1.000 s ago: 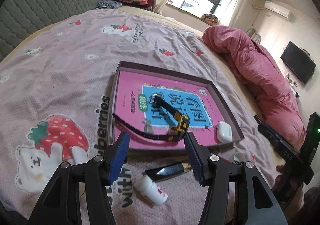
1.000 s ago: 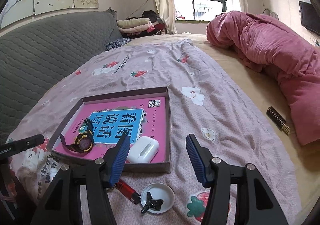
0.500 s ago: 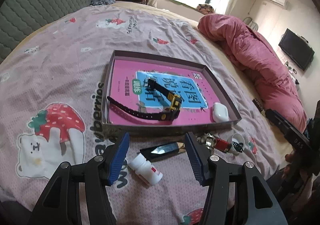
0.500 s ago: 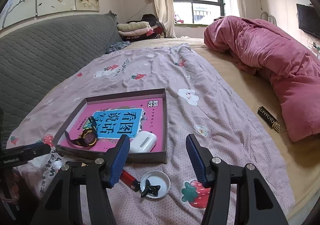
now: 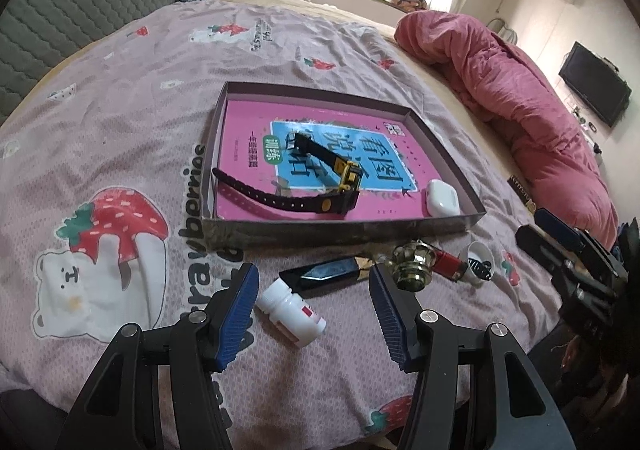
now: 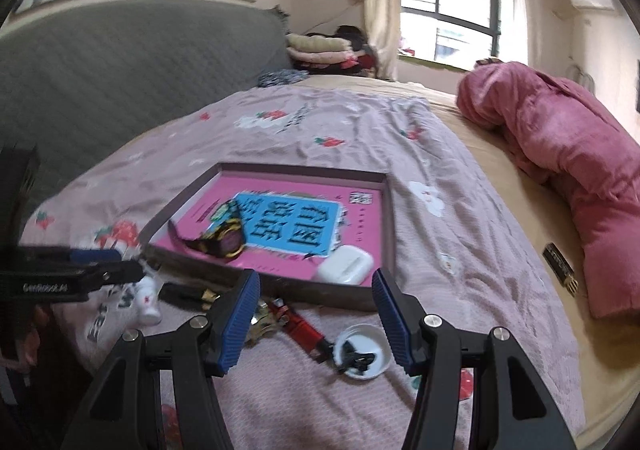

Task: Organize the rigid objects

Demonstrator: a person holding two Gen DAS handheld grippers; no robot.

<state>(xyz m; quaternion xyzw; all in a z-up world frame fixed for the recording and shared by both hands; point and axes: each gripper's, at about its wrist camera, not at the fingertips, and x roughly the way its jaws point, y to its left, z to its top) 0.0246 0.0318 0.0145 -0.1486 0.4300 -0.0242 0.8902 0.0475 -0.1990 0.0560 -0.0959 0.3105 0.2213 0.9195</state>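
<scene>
In the tray [image 5: 448,154] on the bed, a watch [image 5: 320,186] and an earbud case [image 5: 440,197] already lie; just in front of it, a white bottle [image 5: 292,310], black case [image 5: 324,274], brass knob [image 5: 412,262], red lighter [image 5: 450,264] and cap [image 5: 478,262] remain. Left tongs [image 5: 314,314] and right tongs [image 6: 316,316] gape wide, empty

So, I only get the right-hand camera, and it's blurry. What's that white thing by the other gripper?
Observer: A small white bottle with a red label, lying on its side on the bedspread.
Operator: Is the gripper holding it?
Observer: No. The left gripper is open; the bottle just lies on the bed between its fingers, unclamped.
Operator: And on the far right wall?
Observer: A flat black television hangs there.
</scene>
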